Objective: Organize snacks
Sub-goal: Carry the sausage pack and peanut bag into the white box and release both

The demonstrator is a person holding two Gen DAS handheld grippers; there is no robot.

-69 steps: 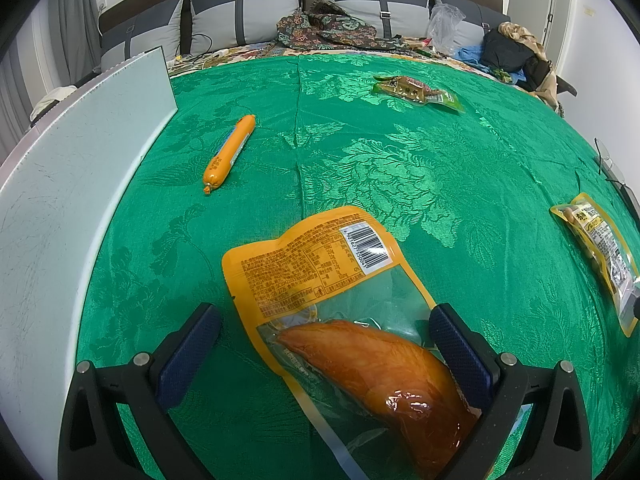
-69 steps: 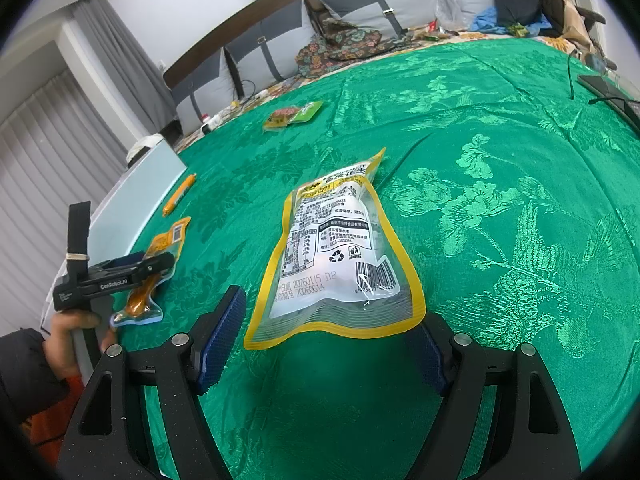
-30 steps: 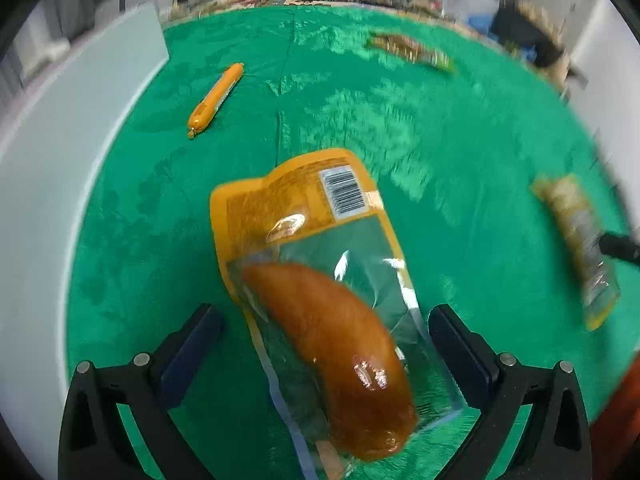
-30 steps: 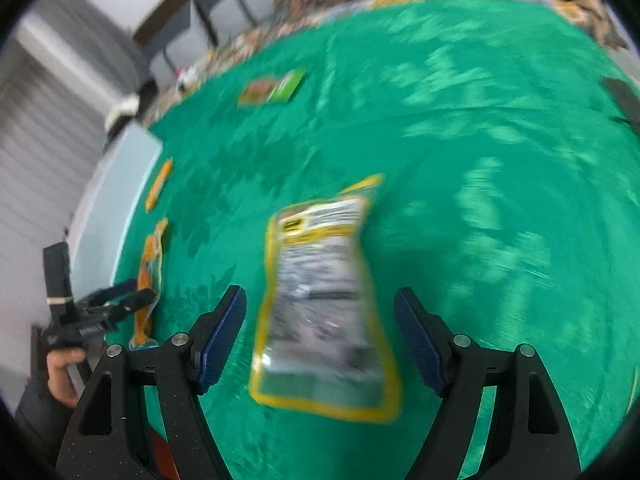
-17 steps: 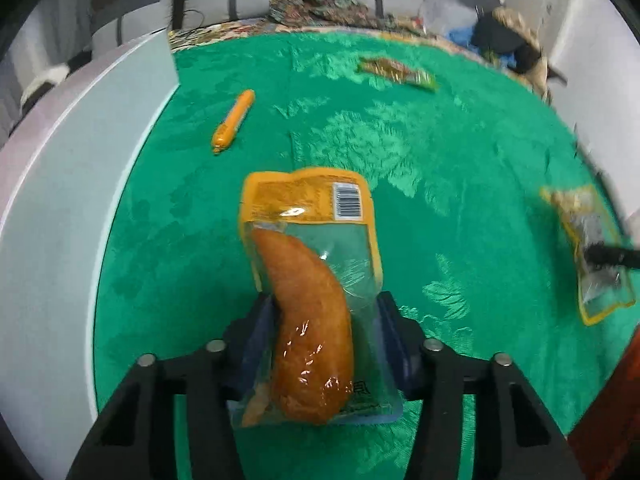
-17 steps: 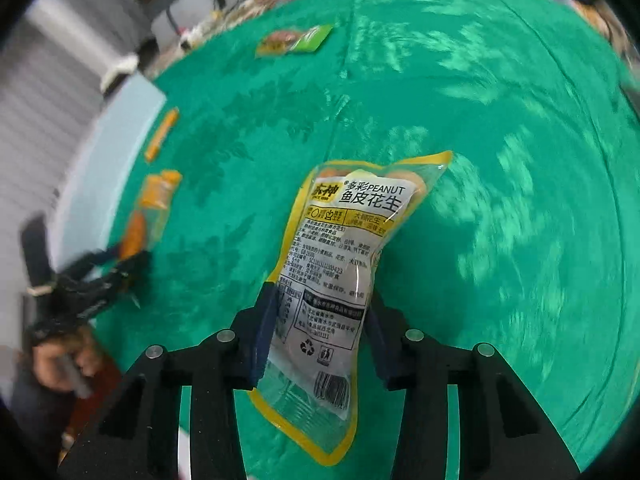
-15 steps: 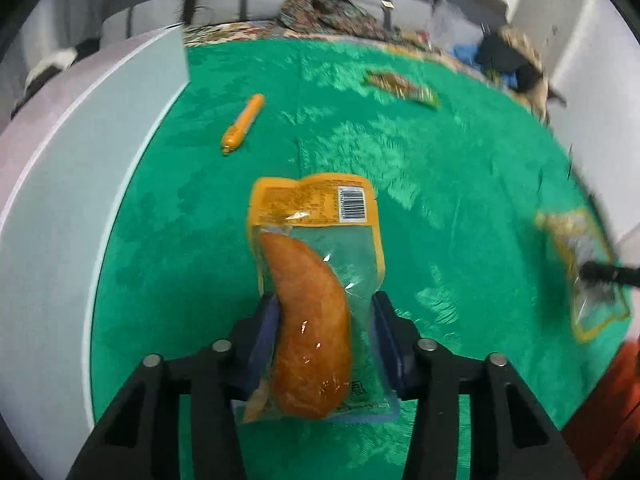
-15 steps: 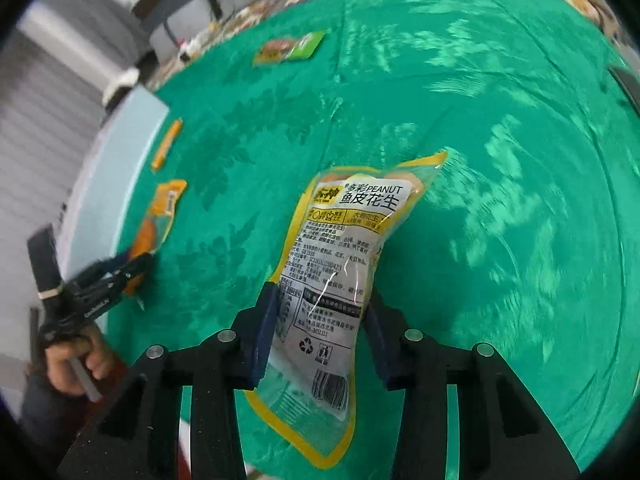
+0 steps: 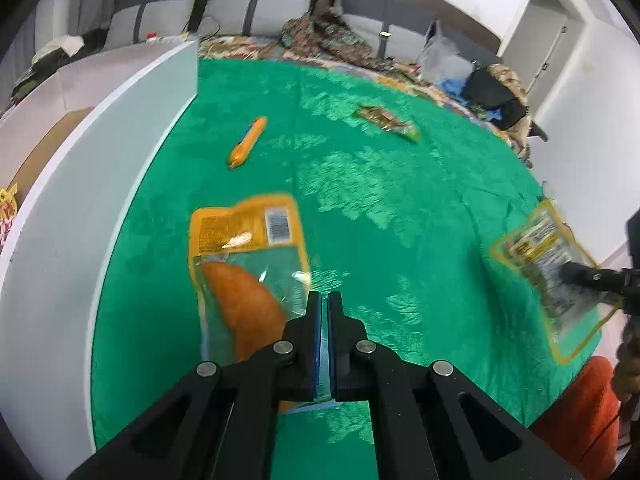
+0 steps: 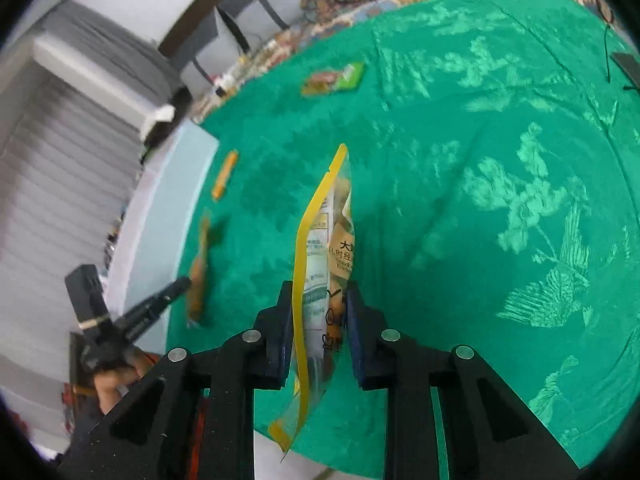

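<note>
Everywhere green brocade bedspread [image 9: 400, 184], grey headboard [image 9: 256, 4].

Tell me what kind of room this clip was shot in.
Most likely a bedroom: the snacks lie on a wide green brocade spread, with grey pillows against a padded headboard and loose clothes heaped at the far corner.

A green patterned bedspread [image 9: 400, 208] was laid over the bed; an orange sausage stick [image 9: 247, 142] and a green-edged snack packet [image 9: 387, 123] were left lying on it.
</note>
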